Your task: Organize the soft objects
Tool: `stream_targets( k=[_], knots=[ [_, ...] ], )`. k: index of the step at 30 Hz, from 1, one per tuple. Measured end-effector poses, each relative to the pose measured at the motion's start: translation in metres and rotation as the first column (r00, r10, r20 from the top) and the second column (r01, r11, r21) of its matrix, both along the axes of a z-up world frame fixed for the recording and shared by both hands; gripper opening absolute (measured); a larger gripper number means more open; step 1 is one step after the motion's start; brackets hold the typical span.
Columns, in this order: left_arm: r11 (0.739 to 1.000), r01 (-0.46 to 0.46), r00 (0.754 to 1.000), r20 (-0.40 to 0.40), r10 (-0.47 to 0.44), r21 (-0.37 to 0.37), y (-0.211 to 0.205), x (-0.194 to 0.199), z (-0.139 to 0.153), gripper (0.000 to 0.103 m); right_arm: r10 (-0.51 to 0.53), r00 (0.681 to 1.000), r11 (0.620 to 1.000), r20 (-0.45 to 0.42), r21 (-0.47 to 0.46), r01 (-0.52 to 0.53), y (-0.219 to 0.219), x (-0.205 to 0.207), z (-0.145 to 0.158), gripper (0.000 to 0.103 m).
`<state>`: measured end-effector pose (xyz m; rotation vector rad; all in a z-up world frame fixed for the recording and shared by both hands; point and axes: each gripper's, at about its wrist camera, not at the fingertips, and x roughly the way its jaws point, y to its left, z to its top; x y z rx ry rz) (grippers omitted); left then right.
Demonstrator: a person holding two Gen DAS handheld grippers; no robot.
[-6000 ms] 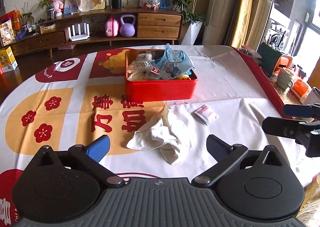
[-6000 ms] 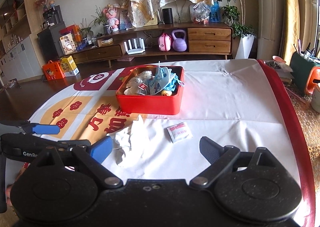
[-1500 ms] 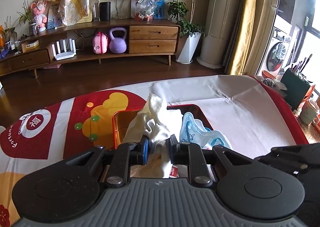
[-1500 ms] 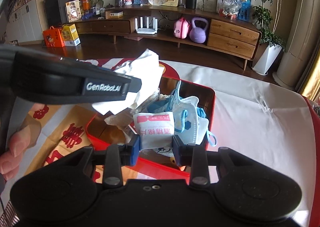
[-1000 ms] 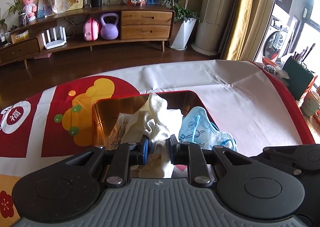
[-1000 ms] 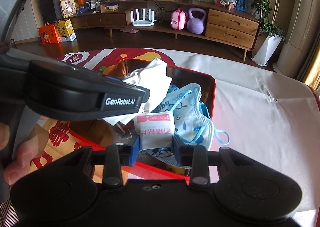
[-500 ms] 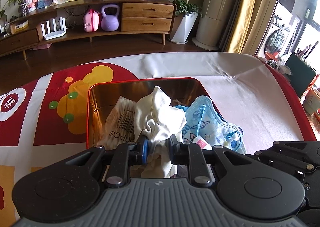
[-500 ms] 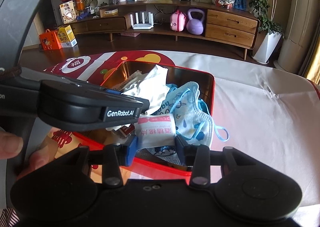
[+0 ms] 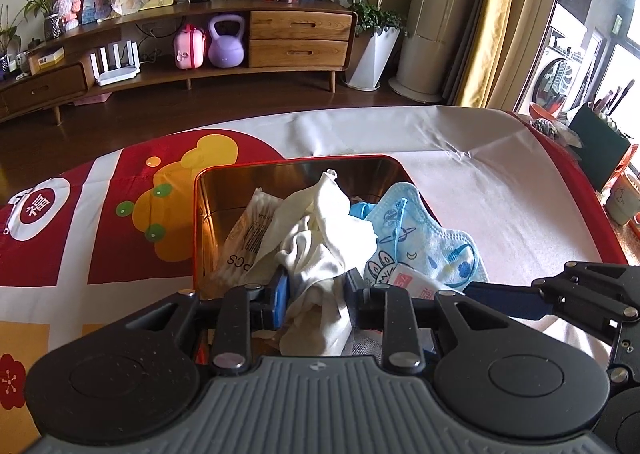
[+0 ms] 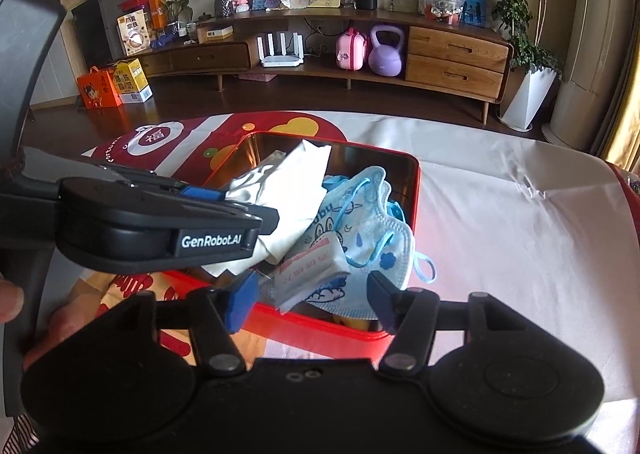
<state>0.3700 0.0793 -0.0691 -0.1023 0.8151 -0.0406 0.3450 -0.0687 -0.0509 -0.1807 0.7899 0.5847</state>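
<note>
A red tin (image 9: 196, 238) on the table holds a blue printed face mask (image 9: 424, 238), a clear bag of swabs (image 9: 248, 238) and a white cloth (image 9: 320, 238). My left gripper (image 9: 316, 292) hangs over the tin's near side. Its jaws are starting to open, and the cloth still fills the gap and touches both pads. My right gripper (image 10: 310, 300) is at the tin's near rim (image 10: 416, 182), jaws opening. A small white and pink packet (image 10: 312, 268) lies loose between them on the mask (image 10: 360, 230), clear of both pads. The left gripper (image 10: 160, 230) crosses this view from the left, over the cloth (image 10: 288, 190).
The table wears a white, red and yellow cloth (image 9: 480, 182) with a red border at the right. A mug (image 9: 624, 198) and a dark holder stand beyond that edge. A person's fingers (image 10: 12, 302) show at the far left. A wooden sideboard stands across the floor.
The right jaws spread wide and let go of the packet, which now rests tilted on the mask. The left jaws widened a little around the cloth. Both grippers stayed over the tin.
</note>
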Motion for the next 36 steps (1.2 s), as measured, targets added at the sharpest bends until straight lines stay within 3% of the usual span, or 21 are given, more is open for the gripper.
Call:
stream_targets(
  k=[4, 7, 8, 19, 30, 36],
  knots=[
    [1.0, -0.01, 1.0, 0.006, 0.01, -0.003, 0.002, -0.008, 0.007, 0.033, 0.003, 1.0, 1.0, 0.023, 0.005, -0.003, -0.002, -0.007, 0.008, 0.069],
    [1.0, -0.016, 0.999, 0.028, 0.016, -0.015, 0.005, -0.014, 0.012, 0.072, 0.004, 0.999, 1.0, 0.034, 0.009, -0.004, -0.005, -0.013, 0.013, 0.073],
    [1.0, -0.019, 0.999, 0.045, 0.02, -0.023, 0.007, -0.017, 0.015, 0.074, 0.001, 0.999, 1.0, 0.04, 0.008, -0.002, -0.007, -0.015, 0.015, 0.073],
    [0.998, -0.036, 0.994, 0.1, 0.041, -0.05, 0.016, -0.056, 0.041, 0.074, -0.018, 0.998, 0.997, 0.065, 0.074, 0.013, -0.034, -0.037, 0.041, 0.087],
    [0.998, -0.019, 0.99, 0.14, 0.028, -0.059, 0.013, -0.11, 0.057, 0.083, -0.05, 0.995, 0.987, 0.088, 0.154, 0.036, -0.06, -0.061, 0.059, 0.1],
    [0.999, -0.023, 0.988, 0.15, 0.029, -0.039, 0.008, -0.136, 0.063, 0.091, -0.049, 0.991, 0.982, 0.123, 0.187, 0.026, -0.07, -0.08, 0.066, 0.102]
  ],
)
